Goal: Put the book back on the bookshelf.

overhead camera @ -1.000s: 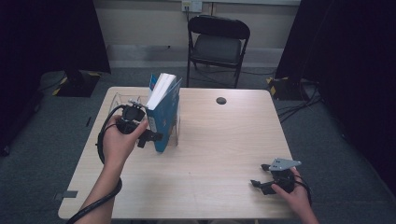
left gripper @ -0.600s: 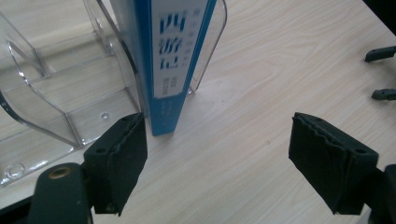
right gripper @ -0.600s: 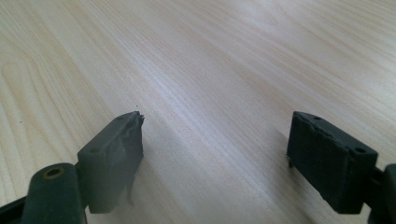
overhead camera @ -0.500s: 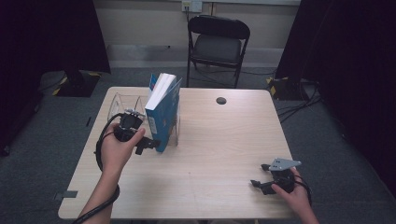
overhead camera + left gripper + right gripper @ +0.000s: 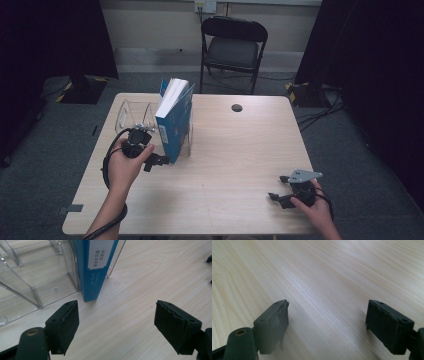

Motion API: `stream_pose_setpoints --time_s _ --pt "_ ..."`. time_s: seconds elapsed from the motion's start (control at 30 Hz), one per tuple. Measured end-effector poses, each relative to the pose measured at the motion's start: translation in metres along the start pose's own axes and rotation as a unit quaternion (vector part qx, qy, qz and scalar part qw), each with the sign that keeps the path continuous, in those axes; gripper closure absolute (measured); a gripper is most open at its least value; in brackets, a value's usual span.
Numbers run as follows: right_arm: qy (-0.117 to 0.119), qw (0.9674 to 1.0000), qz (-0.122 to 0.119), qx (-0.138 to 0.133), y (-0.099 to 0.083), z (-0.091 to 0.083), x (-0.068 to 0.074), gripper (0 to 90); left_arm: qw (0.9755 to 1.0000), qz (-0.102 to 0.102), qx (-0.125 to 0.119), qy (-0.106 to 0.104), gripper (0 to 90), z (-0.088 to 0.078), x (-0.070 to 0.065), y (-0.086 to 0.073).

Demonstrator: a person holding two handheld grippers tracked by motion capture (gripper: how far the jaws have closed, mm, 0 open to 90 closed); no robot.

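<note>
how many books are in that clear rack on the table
1. A blue hardcover book stands upright in the rightmost slot of the clear plastic rack; the other slots look empty through their walls.

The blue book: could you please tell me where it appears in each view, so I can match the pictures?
High view: the blue book stands upright in the clear rack, left of centre on the table.
Left gripper view: its spine rises at top centre, beyond the open jaws.
Right gripper view: not in it.
Shared landmark: the pale wood tabletop.
</note>
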State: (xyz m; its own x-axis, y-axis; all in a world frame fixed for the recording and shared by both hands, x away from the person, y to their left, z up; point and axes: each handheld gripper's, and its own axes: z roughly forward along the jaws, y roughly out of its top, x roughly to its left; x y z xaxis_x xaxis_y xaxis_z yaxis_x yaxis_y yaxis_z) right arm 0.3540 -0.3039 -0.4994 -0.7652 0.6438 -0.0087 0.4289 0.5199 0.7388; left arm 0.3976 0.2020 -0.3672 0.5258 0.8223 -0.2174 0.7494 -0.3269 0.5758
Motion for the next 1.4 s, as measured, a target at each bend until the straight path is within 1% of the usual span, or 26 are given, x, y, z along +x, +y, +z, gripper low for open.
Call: stream_pose_setpoints --time_s 0.23,0.37,0.43,0.5,0.57,0.63,0.77,1.03,1.17,1.3,1.4 --pt "0.0 1.0 0.0 0.0 0.0 0.0 0.0 17.8 1.0 0.0 -0.001 0.0 20.1 0.004 0.002 -0.008" --pt "0.0 1.0 0.0 0.0 0.0 0.0 0.0 17.8 1.0 0.0 0.004 -0.005 20.1 0.007 0.004 -0.012" --pt "0.0 1.0 0.0 0.0 0.0 0.0 0.0 17.8 1.0 -0.002 0.005 -0.004 20.2 0.009 0.005 -0.014" --pt "0.0 1.0 0.0 0.0 0.0 0.0 0.0 17.8 0.9999 -0.007 0.006 -0.01 20.2 0.011 0.007 -0.017" --pt "0.0 1.0 0.0 0.0 0.0 0.0 0.0 17.8 0.9999 -0.006 0.008 -0.011 20.1 0.013 0.008 -0.019" --pt "0.0 1.0 0.0 0.0 0.0 0.0 0.0 17.8 0.9999 -0.012 0.006 -0.01 20.2 0.015 0.009 -0.022" --pt "0.0 1.0 0.0 0.0 0.0 0.0 0.0 17.8 0.9998 -0.014 0.007 -0.011 20.3 0.018 0.012 -0.028" --pt "0.001 1.0 -0.001 0.001 0.0 0.0 0.0 17.7 0.9995 -0.024 0.012 -0.019 20.3 0.026 0.019 -0.041" --pt "0.001 1.0 -0.001 0.001 0.0 0.0 0.0 17.7 0.9993 -0.028 0.011 -0.021 20.4 0.027 0.023 -0.047" --pt "0.001 1.0 -0.001 0.0 0.0 0.0 0.0 17.7 0.9992 -0.032 0.014 -0.018 20.4 0.027 0.027 -0.053" --pt "0.001 1.0 -0.001 0.0 0.0 0.0 0.0 17.7 0.9994 -0.029 0.014 -0.015 20.2 0.027 0.029 -0.056"
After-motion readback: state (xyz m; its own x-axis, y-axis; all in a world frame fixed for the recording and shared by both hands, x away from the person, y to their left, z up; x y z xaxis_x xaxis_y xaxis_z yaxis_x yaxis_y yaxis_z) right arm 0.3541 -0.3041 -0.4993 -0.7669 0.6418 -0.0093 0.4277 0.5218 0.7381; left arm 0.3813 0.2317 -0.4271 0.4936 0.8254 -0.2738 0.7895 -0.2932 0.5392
